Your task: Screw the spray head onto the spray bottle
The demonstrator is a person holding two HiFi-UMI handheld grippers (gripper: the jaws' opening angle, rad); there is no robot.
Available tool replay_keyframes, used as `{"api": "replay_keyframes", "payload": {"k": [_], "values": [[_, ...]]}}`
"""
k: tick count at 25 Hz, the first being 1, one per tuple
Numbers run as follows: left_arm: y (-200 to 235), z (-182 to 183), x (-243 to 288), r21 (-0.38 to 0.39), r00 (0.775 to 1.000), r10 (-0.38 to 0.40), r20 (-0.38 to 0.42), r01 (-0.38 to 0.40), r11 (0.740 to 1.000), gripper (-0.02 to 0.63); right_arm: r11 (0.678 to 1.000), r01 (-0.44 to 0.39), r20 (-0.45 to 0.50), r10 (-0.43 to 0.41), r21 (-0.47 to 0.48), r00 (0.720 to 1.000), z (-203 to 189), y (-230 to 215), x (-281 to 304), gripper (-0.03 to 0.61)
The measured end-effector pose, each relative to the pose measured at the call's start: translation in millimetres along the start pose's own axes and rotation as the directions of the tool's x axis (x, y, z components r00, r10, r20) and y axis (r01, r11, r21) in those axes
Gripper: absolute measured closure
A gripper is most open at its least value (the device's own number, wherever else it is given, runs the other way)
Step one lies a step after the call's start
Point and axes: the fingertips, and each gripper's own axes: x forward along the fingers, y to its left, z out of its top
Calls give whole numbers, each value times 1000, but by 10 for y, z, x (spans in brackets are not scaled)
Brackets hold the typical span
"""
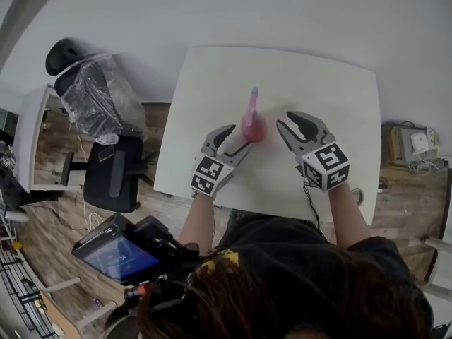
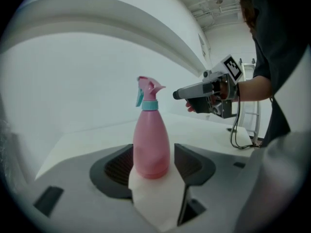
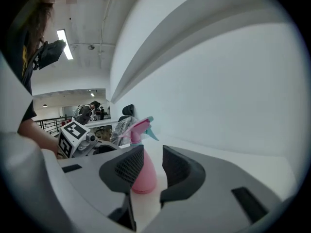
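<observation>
A pink spray bottle (image 1: 253, 127) stands upright on the white table (image 1: 212, 83), its pink and teal spray head (image 2: 147, 93) seated on the neck. In the left gripper view the bottle's body (image 2: 151, 144) sits between the jaws of my left gripper (image 2: 153, 159). A narrow gap shows at the right pad, so the jaws are open around it. My right gripper (image 1: 291, 124) hovers just right of the bottle, open and empty. In the right gripper view the bottle (image 3: 143, 176) stands beyond my right gripper (image 3: 153, 164), partly hidden by the left jaw.
A plastic-wrapped office chair (image 1: 99, 97) and a black chair (image 1: 116, 171) stand left of the table. A device with a lit screen (image 1: 120, 256) is at lower left. A grey box (image 1: 413, 143) sits on the floor to the right.
</observation>
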Motion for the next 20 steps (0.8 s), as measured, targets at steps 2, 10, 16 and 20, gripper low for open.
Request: {"api": "replay_keyframes", "payload": {"k": [2,10,16,20], "values": [[-82,117,-63,-2,999,28,31,-28,1000,383,999,32,22,-31,-21,999,44,-47,-133,493],[-350,698,-587,20,958,232,167,-239,971,606,998,60,81,-57,-31,995,66,11,-749,571],[-576,956,-1013,-36,890,396,225,-398,917,612,994,85,115,-78,-64,990,56,37,-1138,571],[-765,1096,-1236,-37,875,413,254,-418,908,612,991,108,134,-97,-82,986,74,145,-1337,572]]}}
